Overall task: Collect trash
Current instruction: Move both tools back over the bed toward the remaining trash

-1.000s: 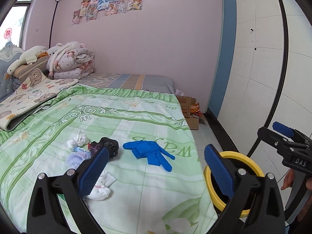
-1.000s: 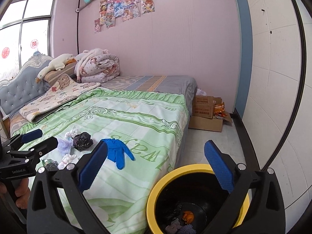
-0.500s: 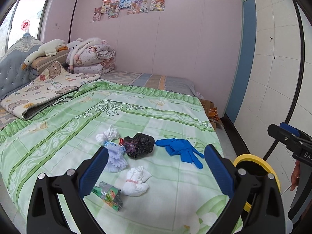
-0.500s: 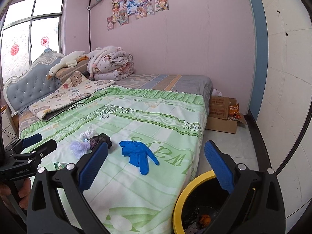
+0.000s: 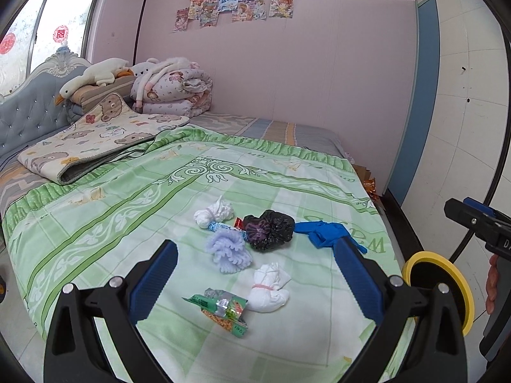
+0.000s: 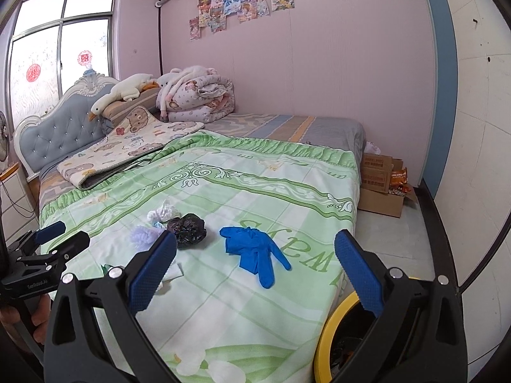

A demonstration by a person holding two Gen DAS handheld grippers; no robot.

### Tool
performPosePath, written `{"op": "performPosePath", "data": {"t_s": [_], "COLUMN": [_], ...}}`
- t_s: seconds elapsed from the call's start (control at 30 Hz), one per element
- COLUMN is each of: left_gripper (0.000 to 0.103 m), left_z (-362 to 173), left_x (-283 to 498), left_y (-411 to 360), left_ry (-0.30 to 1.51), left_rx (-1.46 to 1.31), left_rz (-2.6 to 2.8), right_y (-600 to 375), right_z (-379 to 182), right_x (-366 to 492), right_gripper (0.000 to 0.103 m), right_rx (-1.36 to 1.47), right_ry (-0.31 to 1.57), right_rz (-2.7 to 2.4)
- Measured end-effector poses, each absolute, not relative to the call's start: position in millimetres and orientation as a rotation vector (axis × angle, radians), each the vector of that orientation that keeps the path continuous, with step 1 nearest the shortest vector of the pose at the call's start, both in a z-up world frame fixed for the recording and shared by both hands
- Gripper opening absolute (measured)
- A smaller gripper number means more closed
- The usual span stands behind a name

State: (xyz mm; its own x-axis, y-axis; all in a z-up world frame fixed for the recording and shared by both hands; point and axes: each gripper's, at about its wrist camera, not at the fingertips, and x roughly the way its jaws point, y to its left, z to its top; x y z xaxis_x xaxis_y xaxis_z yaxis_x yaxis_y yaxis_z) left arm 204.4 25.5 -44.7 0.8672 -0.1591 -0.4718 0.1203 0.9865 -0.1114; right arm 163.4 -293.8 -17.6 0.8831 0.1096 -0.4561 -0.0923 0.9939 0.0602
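Green-and-white quilted fabric covers the bed [image 5: 95,223], and all the trash lies on it in a loose cluster ahead of me. My left gripper [image 5: 255,274] hangs above the near part of that cluster, its blue-padded fingers [image 5: 153,282] spread wide with nothing between them. Going from the left: a white tied tissue bundle [image 5: 214,212] sits farthest back, a pale lilac frilly wad [image 5: 228,250] lies just in front of it, and a crumpled green snack wrapper [image 5: 220,309] is nearest to me. Beside the lilac wad is a black plastic bag [image 5: 268,229], balled up, with a small red-and-blue wrapper [image 5: 223,226] tucked against it. A second white knotted bundle [image 5: 270,289] rests just right of the green wrapper. Further right a blue glove [image 6: 252,250] lies flat near the bed's edge, apart from the black bag. My right gripper [image 6: 255,274] hovers over the bed's corner, its fingers [image 6: 357,274] likewise wide apart and empty. Lower right, on the floor beside the bed, stands the yellow-rimmed bin [image 6: 332,328], dark inside with some scraps at the bottom.
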Motion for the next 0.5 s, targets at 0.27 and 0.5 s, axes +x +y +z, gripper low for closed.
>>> {"op": "performPosePath", "data": {"t_s": [0.27,0.5], "left_gripper": [0.095,0.095], "left_z": [-54.0,-62.7], "left_x": [206.7,210.8], "left_y": [38.7,44.2], "left_ry": [0.518,0.532], "left_rx": [-0.090,-0.097], "left_rz": [-0.126,-0.121], "right_y": [-277.5,-268.4], "right_z": [-25.2,-32.7], "right_x": [175.4,185.2], "right_gripper": [0.095,0.095], "right_rx": [0.014,0.001], "right_ry": [0.490,0.502], "right_rz": [0.126,0.143]}}
